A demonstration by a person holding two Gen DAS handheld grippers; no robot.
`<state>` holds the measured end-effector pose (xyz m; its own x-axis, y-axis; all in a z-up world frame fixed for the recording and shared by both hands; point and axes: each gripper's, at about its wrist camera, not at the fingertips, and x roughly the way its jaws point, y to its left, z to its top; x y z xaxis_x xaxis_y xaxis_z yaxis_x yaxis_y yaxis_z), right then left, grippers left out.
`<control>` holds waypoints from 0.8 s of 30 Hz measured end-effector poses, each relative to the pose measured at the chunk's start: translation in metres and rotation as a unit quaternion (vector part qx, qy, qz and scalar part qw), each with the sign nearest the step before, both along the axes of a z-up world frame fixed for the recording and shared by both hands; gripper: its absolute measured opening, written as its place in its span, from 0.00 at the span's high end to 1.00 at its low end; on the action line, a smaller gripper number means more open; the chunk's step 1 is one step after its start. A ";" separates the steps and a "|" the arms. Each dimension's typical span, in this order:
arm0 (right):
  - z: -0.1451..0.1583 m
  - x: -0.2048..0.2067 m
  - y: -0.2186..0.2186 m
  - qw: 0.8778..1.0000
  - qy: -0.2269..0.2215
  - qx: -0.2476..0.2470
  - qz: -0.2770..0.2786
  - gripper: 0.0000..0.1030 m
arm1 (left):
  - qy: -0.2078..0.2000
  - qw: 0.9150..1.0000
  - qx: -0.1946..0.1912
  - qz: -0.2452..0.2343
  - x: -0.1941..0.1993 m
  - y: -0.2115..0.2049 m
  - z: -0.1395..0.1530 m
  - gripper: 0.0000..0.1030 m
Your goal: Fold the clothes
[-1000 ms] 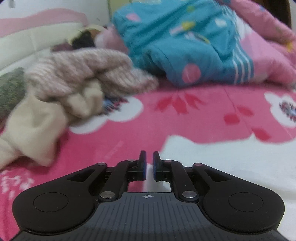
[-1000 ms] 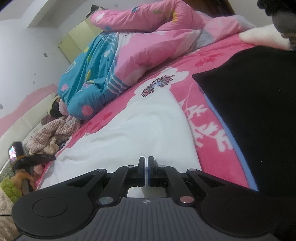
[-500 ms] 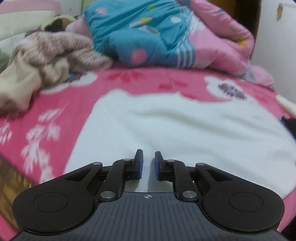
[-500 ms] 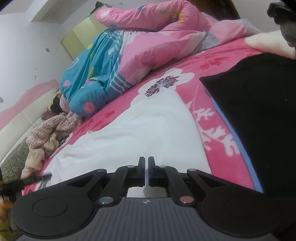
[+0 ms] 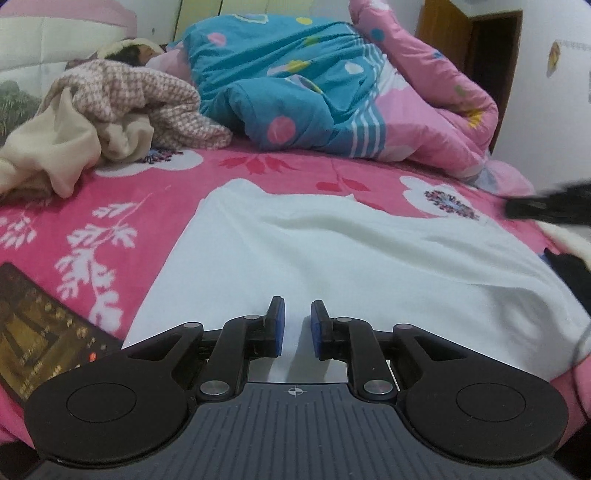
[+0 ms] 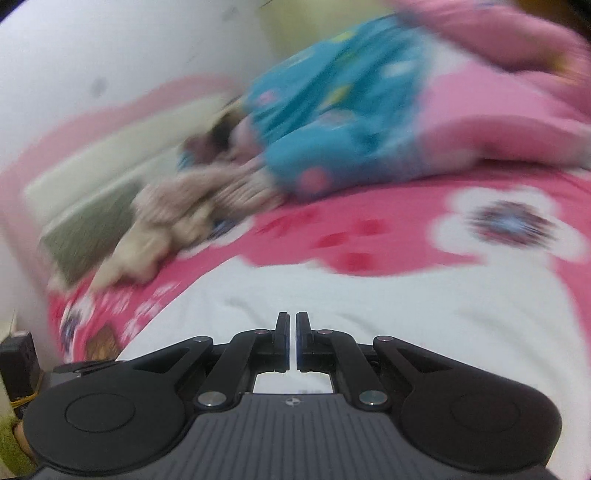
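Both grippers tilt down over the white garment (image 5: 354,258), which lies flat on the pink floral bedsheet (image 5: 110,206). The left gripper (image 5: 297,326) has just been opening: its jaws stand slightly apart with nothing between them, the garment spreading toward 12 o'clock. The right gripper (image 6: 291,339), in a blurred view, has its jaws pressed together on nothing. No writing is legible.

A bedroom in a home. Shown by a bed with a pink flowered sheet (image 5: 295,173), a bunched quilt in blue and pink (image 5: 332,92) at the far side, a padded headboard (image 5: 37,40), loose clothes in a heap (image 5: 110,107), pale painted walls with a sticker (image 5: 552,59) and a wooden door frame (image 5: 439,33).
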<state>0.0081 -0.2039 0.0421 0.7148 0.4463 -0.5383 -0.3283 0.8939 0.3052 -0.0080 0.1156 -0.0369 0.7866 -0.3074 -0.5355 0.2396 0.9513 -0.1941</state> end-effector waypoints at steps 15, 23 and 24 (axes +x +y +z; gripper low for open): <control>-0.059 0.182 0.098 0.991 0.099 -0.089 0.001 1.00 | -0.019 0.999 -0.039 -0.028 -0.011 0.022 -0.010 0.81; -0.041 0.150 0.120 0.982 0.113 -0.098 0.113 0.99 | -0.040 0.997 -0.053 -0.038 -0.020 0.028 -0.015 0.77; -0.049 0.154 0.128 0.979 0.122 -0.109 0.118 0.99 | -0.043 0.997 -0.054 -0.038 -0.021 0.029 -0.016 0.77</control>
